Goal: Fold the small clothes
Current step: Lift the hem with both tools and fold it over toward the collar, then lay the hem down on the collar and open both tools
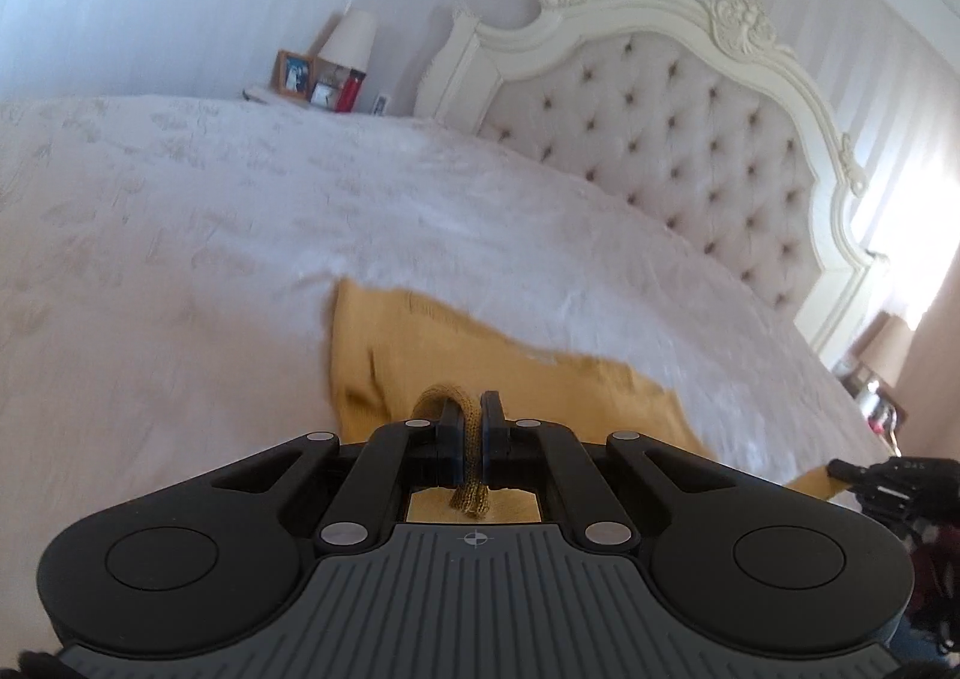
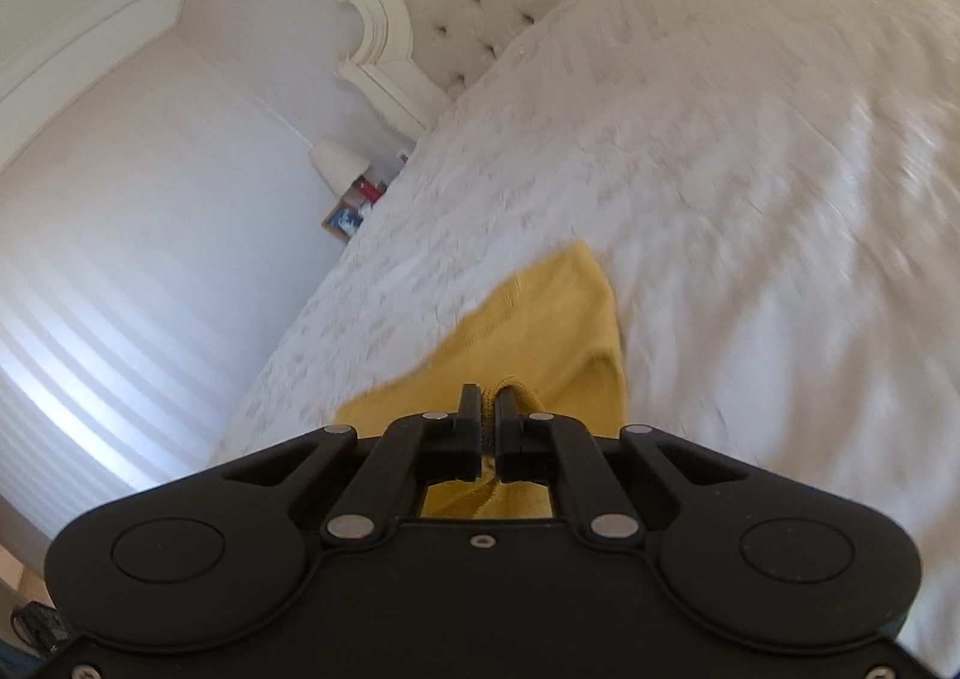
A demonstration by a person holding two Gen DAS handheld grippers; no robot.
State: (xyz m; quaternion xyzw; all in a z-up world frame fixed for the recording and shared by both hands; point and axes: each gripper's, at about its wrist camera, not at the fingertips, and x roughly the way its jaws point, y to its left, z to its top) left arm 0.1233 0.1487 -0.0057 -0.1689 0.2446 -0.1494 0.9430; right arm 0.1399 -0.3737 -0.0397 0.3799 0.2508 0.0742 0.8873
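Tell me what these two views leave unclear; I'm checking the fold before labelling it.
- Yellow garment: its kind and near part, hidden behind the left tongs in the left wrist view.
- Same garment in the right wrist view: near part covered by the right tongs; edges blurred.
- Photo frame: too small to read.
- Right tongs in the left wrist view: cut off by the edge.

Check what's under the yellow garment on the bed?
Around the yellow garment only the white bedspread shows. Both claws, left and right, pinch its edge; anything beneath the cloth itself is hidden.
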